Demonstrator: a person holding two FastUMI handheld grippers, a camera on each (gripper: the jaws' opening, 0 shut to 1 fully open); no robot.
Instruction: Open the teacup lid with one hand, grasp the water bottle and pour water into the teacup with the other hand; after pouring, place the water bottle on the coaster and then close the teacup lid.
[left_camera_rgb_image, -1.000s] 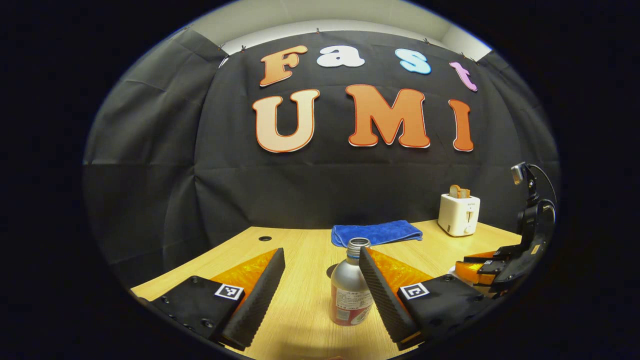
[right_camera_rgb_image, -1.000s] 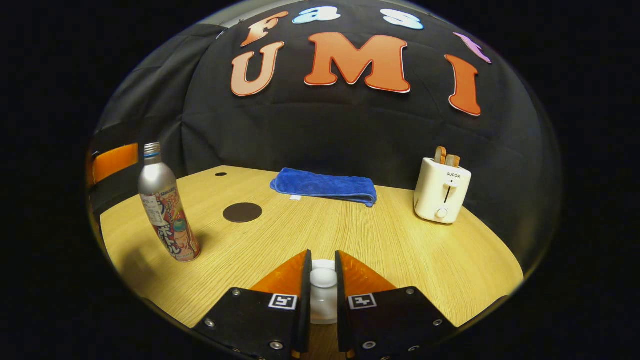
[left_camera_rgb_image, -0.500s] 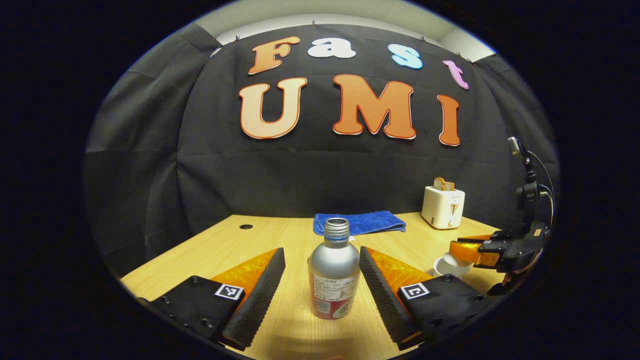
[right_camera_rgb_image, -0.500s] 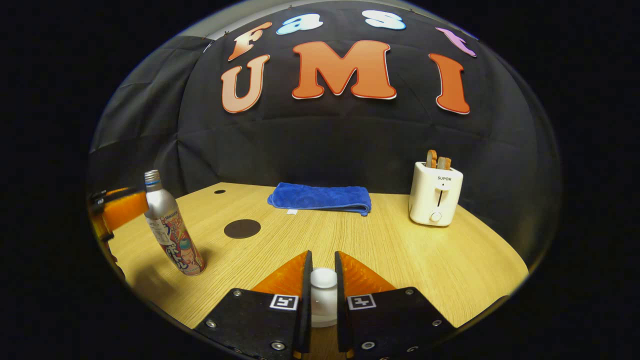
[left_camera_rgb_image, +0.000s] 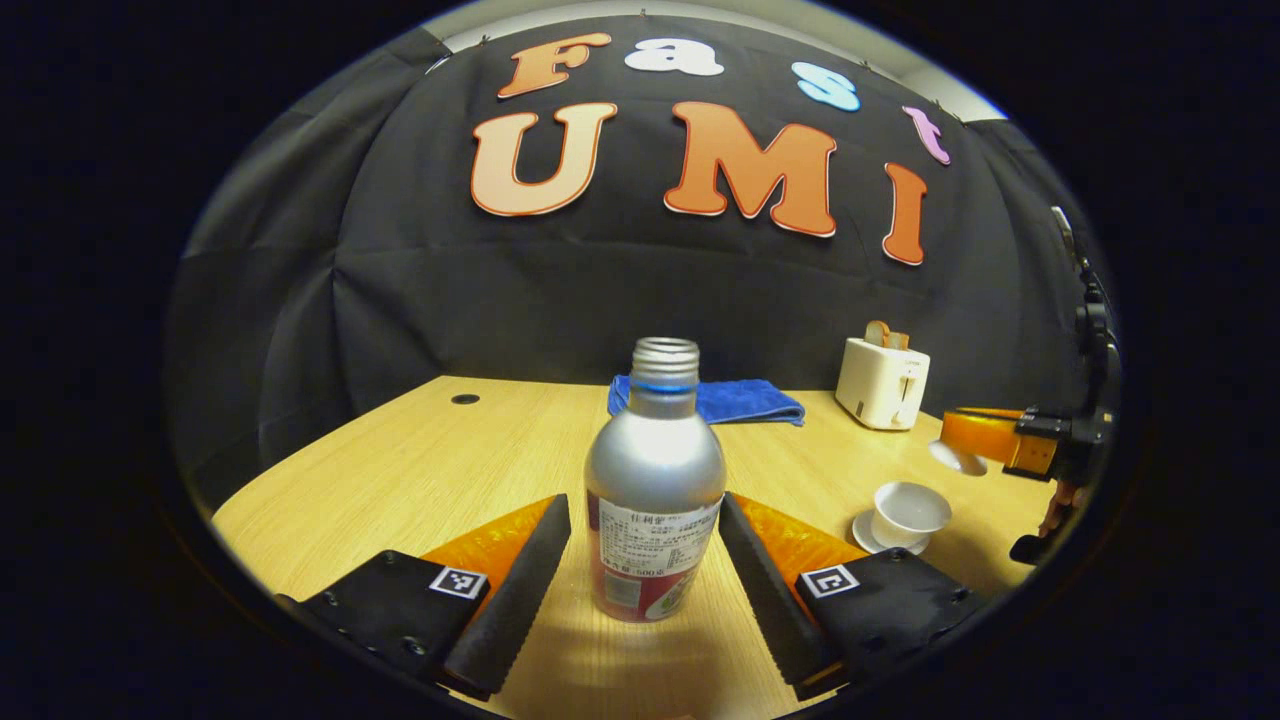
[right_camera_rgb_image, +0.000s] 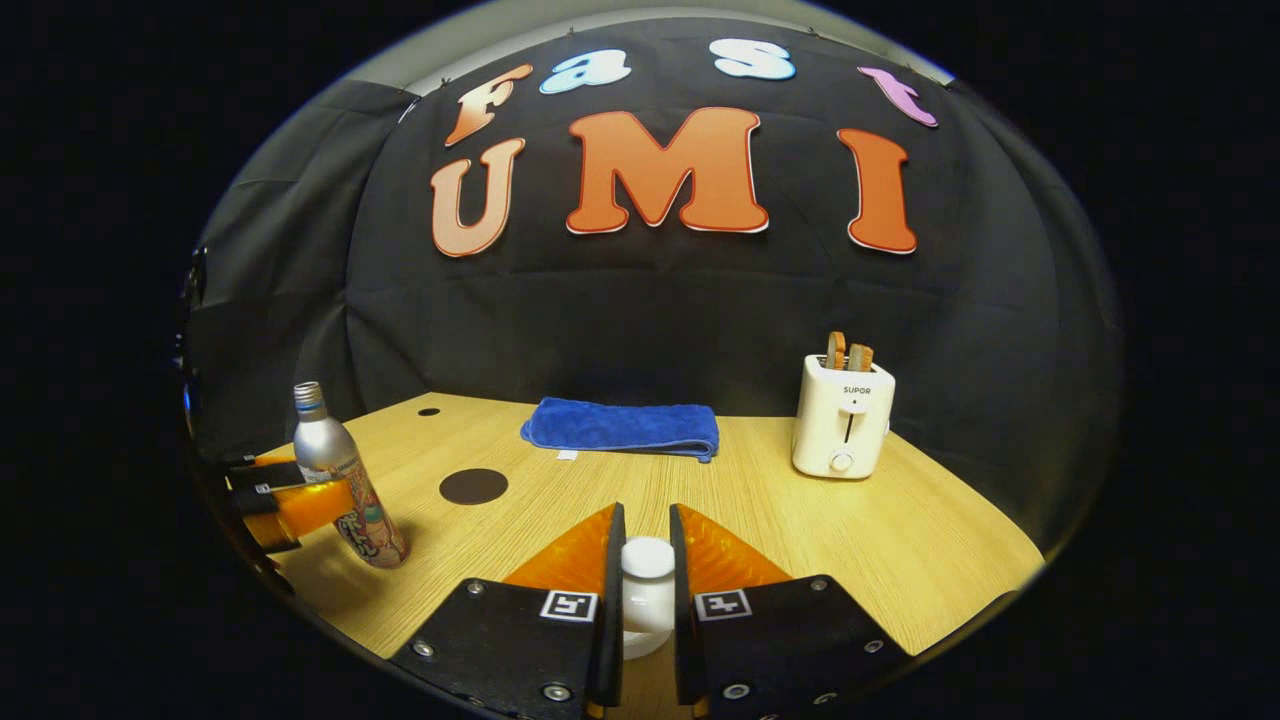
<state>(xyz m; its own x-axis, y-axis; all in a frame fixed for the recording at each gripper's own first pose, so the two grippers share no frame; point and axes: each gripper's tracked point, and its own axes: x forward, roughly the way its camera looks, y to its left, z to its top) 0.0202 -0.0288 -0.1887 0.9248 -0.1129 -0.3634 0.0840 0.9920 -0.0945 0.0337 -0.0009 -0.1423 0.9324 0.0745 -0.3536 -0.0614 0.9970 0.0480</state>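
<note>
The left tongs (left_camera_rgb_image: 640, 560) stand wide open around the silver metal water bottle (left_camera_rgb_image: 655, 490), upright on the light wooden table (left_camera_rgb_image: 450, 460) — neither finger touching it. The right tongs (right_camera_rgb_image: 641, 590) are clamped on the white teacup lid (right_camera_rgb_image: 647, 575), held clear of the open white teacup (left_camera_rgb_image: 908, 510) on its saucer. Farther off: a dark round coaster (right_camera_rgb_image: 473, 486), a folded blue towel (right_camera_rgb_image: 620, 428), a white toaster (right_camera_rgb_image: 842, 415).

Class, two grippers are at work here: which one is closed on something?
The right gripper, shut on the teacup lid; the left gripper stands open around the water bottle.
</note>
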